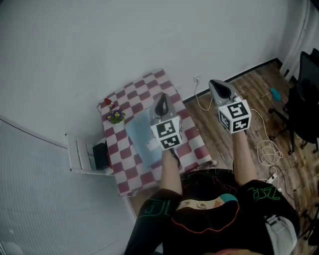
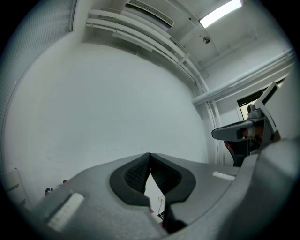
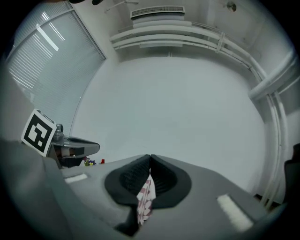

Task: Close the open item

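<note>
Both tools are empty, jaws together: the left tool (image 1: 161,99) and right tool (image 1: 217,84) hang level above the checked table (image 1: 134,97). A pale blue flat item (image 1: 139,139), at 7 o'clock from the left tool, looks light and thin. Take its free edge, which is unclear here.

Right gripper (image 3: 150,155) – pads together at tips, nothing between them. Narrow gap below tips shows strip of red-and-white checked cloth (image 3: 145,201) beyond jaws. Gripper points level at blank white wall (image 3: 178,103). Left gripper (image 3: 93,147) at left edge, level too, nose toward centre, marker cube at its back. Small coloured things (image 3: 89,162) just under its nose – too small to name. Blinds (image 3: 51,51) upper left. Air unit (image 3: 157,11) at top, white pipes (image 3: 187,40) below it, running right and down.
</note>
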A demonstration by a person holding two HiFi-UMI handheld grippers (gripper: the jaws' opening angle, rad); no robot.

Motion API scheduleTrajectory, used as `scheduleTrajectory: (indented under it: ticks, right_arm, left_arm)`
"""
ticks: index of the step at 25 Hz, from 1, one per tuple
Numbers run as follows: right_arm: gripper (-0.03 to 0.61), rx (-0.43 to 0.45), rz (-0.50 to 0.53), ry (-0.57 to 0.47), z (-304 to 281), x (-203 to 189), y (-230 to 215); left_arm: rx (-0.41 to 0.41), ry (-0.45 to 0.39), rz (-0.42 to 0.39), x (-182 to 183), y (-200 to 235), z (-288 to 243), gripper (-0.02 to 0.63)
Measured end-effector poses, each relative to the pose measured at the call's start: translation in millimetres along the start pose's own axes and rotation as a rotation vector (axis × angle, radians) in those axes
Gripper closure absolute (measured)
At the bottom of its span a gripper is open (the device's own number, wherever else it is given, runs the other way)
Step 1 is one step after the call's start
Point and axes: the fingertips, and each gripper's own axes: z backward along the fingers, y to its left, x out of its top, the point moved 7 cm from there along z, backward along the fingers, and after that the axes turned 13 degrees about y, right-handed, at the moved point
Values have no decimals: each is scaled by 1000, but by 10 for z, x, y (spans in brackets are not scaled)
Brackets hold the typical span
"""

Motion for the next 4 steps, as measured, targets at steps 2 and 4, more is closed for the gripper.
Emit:
scheduleTrajectory:
  ticks: [2,4]
  right_arm:
    - [575,3,0,4,-9,-26,-58]
    - [575,3,-7,9,-9,-70,-122]
  left_arm:
    - [1,-2,3,-8,-41,-39,606]
    - [1,0,5,-28,-86,-72,606]
